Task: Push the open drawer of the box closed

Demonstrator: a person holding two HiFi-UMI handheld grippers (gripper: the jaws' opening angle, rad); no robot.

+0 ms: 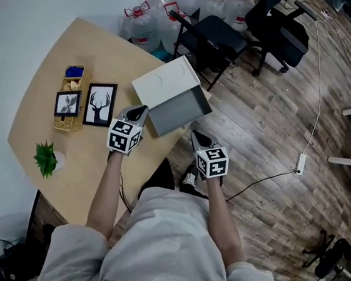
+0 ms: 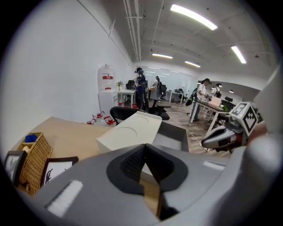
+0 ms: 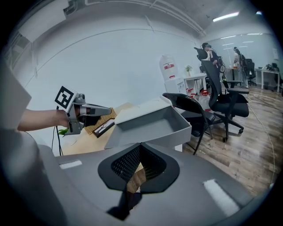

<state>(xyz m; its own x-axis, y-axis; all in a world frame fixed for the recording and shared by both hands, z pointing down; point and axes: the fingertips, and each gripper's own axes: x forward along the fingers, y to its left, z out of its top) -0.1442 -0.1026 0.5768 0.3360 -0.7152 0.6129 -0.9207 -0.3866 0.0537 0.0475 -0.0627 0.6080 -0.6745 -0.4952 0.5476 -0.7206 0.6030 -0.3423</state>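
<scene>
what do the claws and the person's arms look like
The left claw and right claw are grey with black ribbed pads. Each carries a white cube of black square markers. A thin black cable hangs from the left. Grey short-sleeved shirt.

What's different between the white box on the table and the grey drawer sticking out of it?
The box is white; the drawer is grey. The box has a closed top with a faint circle pressed in, while the drawer is an open, empty tray. The box rests on the table; the drawer juts past the table's edge. Both are rectangular and lined up.
</scene>
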